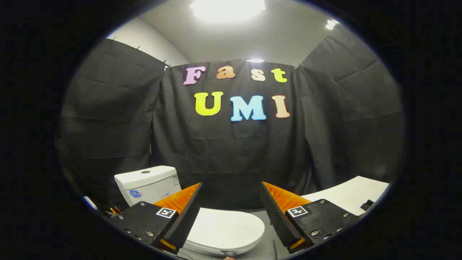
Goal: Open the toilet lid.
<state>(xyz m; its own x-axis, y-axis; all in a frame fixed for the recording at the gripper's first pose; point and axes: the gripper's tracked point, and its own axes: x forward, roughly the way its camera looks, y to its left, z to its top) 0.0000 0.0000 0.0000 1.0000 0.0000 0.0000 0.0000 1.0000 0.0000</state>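
Nearest the lens, the gripper [231, 209] reaches forward from the bottom of the frame with its two fingers spread wide and nothing held between them. Each finger [180, 211] is a black wedge with an orange ribbed outer face and a dark ribbed pad facing inward, and each carries a small square black-and-white marker on its black mounting block. The fingers point level and slightly downward, hovering above the toilet without touching it.

Between and just below the fingers, at bottom centre, lies the lid [225, 229]. It is white, smooth and oval, and it sits shut and flat on the bowl, its rounded front edge toward the camera.

Beyond the left finger, at lower left, stands the white tank [146, 184], with a round button on top, a blue round emblem on its front and a small sticker at its upper right corner; the writing on both is too small to read.

At lower right, beyond the right finger, a white surface [352, 196] slants away.

Farthest back hangs the black cloth wall [231, 151], and above it a bright ceiling light [227, 7].
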